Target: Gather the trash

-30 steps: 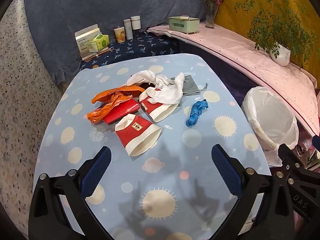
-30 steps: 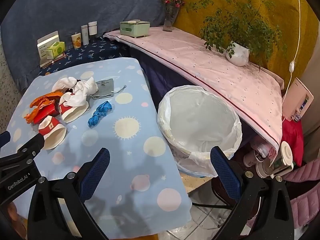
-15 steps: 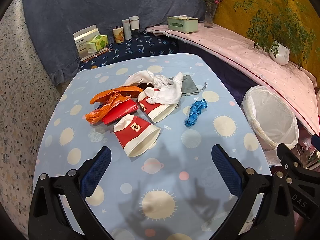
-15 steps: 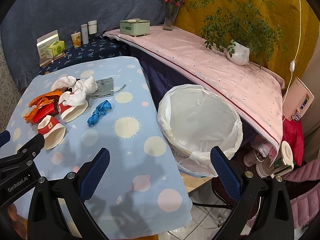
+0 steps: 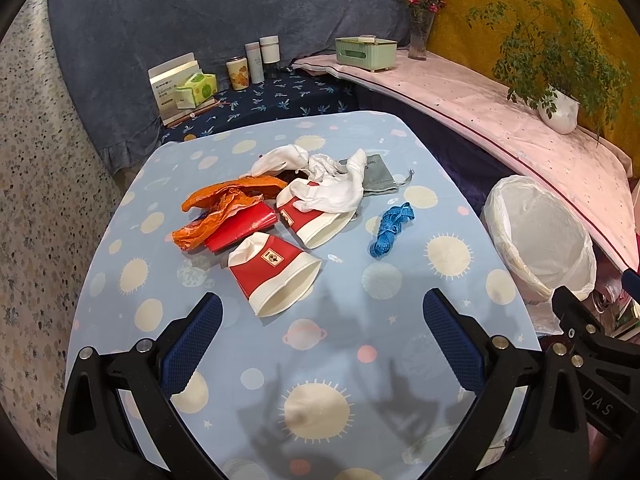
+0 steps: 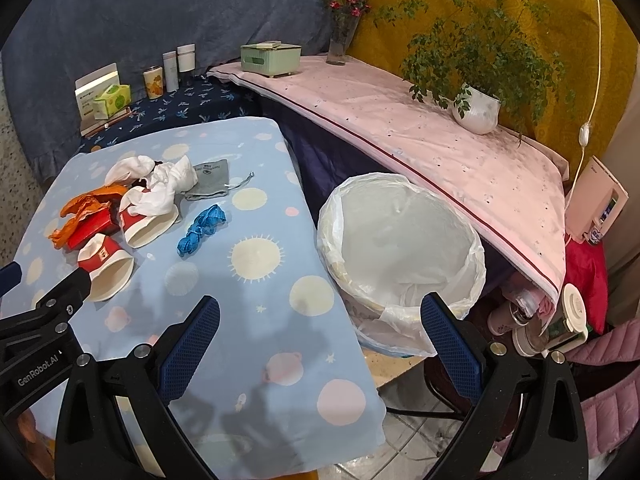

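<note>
Trash lies in a heap on the blue planet-print table [image 5: 320, 360]: a crushed red-and-white paper cup [image 5: 276, 272] nearest me, a second cup [image 5: 312, 220] under white crumpled tissue [image 5: 332, 188], an orange wrapper [image 5: 220, 208], a red packet [image 5: 240, 228], a grey pouch [image 5: 378, 176] and a blue ribbon [image 5: 390, 228]. My left gripper [image 5: 320, 336] hovers open just short of the near cup. My right gripper [image 6: 320, 340] is open and empty over the table's right edge, beside the white-lined bin [image 6: 400, 252]. The same cup [image 6: 106, 266] and ribbon [image 6: 200, 230] show in the right wrist view.
A pink-covered shelf [image 6: 400, 120] runs behind the bin with a potted plant [image 6: 476, 108], a green box [image 6: 270, 58] and a flower vase [image 6: 340, 44]. Boxes and tins [image 5: 240, 72] stand on a dark cloth beyond the table. Bottles and clothes [image 6: 560, 320] lie low on the right.
Both views shift only slightly; the left gripper has eased back and up a little. Both grippers stay open and no trash has moved.
</note>
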The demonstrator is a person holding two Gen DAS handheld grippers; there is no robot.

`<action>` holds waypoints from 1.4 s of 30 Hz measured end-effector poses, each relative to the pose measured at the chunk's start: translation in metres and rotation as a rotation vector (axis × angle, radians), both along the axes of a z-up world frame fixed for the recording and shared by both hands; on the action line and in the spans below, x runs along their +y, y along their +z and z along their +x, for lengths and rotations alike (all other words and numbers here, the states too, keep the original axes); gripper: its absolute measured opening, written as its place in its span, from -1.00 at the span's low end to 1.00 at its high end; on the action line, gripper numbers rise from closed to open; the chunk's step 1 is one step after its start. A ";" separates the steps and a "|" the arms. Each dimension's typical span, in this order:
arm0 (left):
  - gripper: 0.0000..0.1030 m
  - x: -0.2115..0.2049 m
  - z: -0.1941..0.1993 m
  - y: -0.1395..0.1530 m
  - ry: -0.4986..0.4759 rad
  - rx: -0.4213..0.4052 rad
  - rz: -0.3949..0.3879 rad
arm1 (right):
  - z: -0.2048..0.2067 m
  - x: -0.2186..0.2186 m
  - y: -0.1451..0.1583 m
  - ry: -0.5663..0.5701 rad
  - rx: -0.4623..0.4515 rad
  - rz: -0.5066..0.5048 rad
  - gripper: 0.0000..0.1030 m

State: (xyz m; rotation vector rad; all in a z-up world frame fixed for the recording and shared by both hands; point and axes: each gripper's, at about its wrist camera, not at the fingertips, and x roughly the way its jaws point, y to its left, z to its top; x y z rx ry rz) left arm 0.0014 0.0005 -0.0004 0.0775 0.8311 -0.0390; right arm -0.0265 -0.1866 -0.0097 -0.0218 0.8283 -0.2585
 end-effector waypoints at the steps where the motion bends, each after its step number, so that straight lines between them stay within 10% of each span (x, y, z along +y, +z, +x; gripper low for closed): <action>1: 0.86 0.001 0.000 0.000 0.002 -0.001 -0.003 | 0.000 0.000 0.000 0.001 -0.002 -0.001 0.87; 42: 0.86 0.000 -0.004 0.001 -0.001 -0.022 -0.019 | 0.001 -0.003 0.001 0.000 -0.010 0.010 0.87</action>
